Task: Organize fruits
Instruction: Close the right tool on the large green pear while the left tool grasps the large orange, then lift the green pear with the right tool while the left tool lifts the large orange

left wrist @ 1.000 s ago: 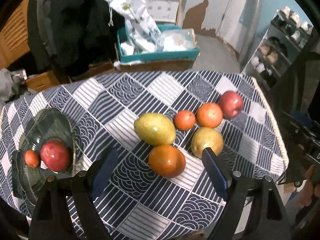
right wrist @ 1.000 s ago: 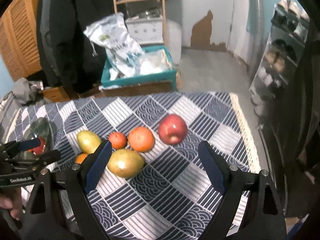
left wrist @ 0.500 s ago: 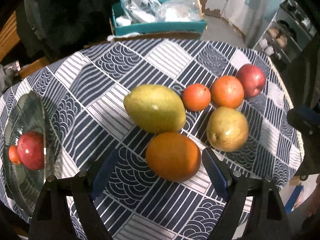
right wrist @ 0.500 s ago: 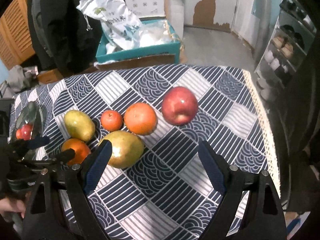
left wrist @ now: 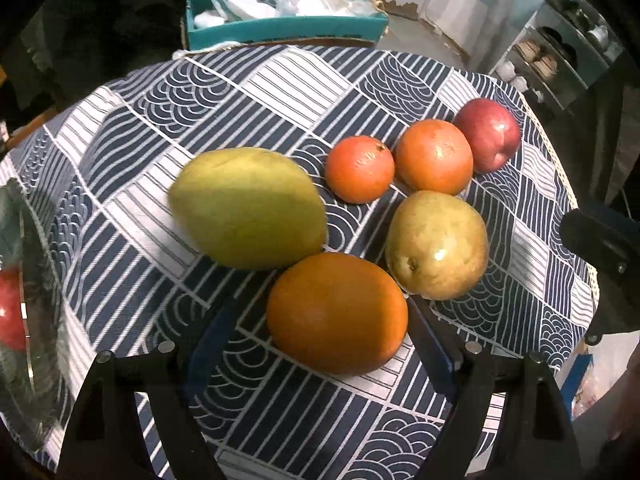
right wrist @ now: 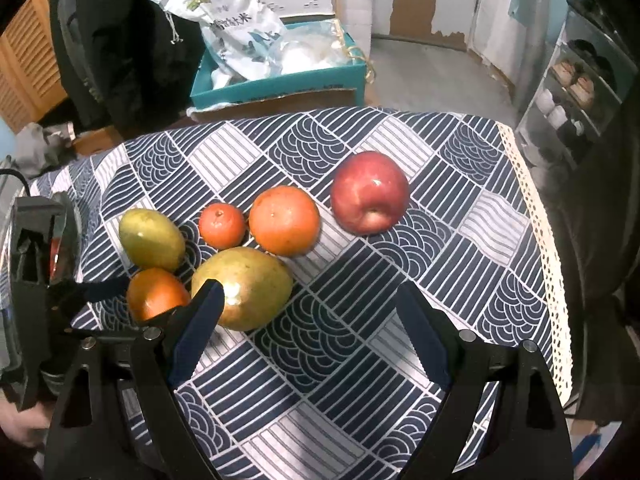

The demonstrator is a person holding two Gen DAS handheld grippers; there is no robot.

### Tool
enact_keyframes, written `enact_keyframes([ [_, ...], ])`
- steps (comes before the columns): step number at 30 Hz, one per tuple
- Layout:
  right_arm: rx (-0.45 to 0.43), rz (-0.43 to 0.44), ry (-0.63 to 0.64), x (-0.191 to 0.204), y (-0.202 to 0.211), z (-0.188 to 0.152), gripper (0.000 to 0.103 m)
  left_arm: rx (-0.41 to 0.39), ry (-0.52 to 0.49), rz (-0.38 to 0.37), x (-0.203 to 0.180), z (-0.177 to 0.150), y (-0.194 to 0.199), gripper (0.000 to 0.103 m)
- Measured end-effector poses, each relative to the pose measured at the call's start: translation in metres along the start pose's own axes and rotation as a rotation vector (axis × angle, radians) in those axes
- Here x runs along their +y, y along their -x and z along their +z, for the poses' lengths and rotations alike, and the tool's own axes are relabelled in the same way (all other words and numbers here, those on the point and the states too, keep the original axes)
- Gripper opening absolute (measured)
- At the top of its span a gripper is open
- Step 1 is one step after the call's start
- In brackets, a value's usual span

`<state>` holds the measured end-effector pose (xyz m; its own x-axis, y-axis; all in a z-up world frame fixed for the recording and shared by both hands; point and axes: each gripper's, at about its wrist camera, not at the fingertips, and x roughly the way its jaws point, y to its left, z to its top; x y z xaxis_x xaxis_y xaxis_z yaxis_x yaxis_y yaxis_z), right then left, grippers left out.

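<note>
Left wrist view: the left gripper point(left wrist: 320, 344) is closing around the orange point(left wrist: 337, 313), jaws apart, not yet pressing. It should be squeezing gently at the middle.

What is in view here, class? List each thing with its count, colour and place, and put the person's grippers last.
Mangoes: two, yellow-green, table middle.
Oranges: three, orange; nearest one between the left jaws.
Apple: one, red, far right of the row.
Glass bowl: one, clear, left edge, red fruit inside.
Tablecloth: one, navy and white.
Teal box: one, behind the table, holding bags.
Left gripper: black, blue pads, open, closing.
Right gripper: same, open, empty.
</note>
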<state>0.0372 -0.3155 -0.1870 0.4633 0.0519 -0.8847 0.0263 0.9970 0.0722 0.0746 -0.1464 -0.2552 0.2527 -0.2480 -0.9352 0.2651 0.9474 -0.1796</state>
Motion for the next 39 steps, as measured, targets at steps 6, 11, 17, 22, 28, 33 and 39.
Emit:
enact_keyframes([
  [6,0.004,0.003,0.001,0.0,-0.001,0.0,0.088,0.013,-0.019,-0.079,-0.005,0.0,-0.004,0.07],
  [11,0.02,0.027,-0.002,0.002,-0.008,0.001,0.088,0.016,-0.032,-0.061,-0.005,-0.001,-0.001,0.068],
  [17,0.063,0.085,-0.008,0.01,-0.023,0.002,0.088,-0.001,-0.044,-0.014,0.004,-0.007,0.01,0.068],
  [22,0.091,0.109,0.0,0.02,-0.039,0.003,0.088,-0.009,-0.026,-0.003,0.016,-0.01,0.019,0.068],
  [28,0.147,0.122,0.023,0.035,-0.061,0.003,0.088,-0.03,0.001,-0.003,0.031,-0.011,0.032,0.068],
  [33,0.181,0.116,0.042,0.044,-0.076,0.003,0.088,-0.04,0.022,-0.004,0.04,-0.011,0.037,0.068],
  [39,0.212,0.103,0.032,0.048,-0.095,0.003,0.088,-0.036,0.034,-0.002,0.045,-0.012,0.035,0.068],
])
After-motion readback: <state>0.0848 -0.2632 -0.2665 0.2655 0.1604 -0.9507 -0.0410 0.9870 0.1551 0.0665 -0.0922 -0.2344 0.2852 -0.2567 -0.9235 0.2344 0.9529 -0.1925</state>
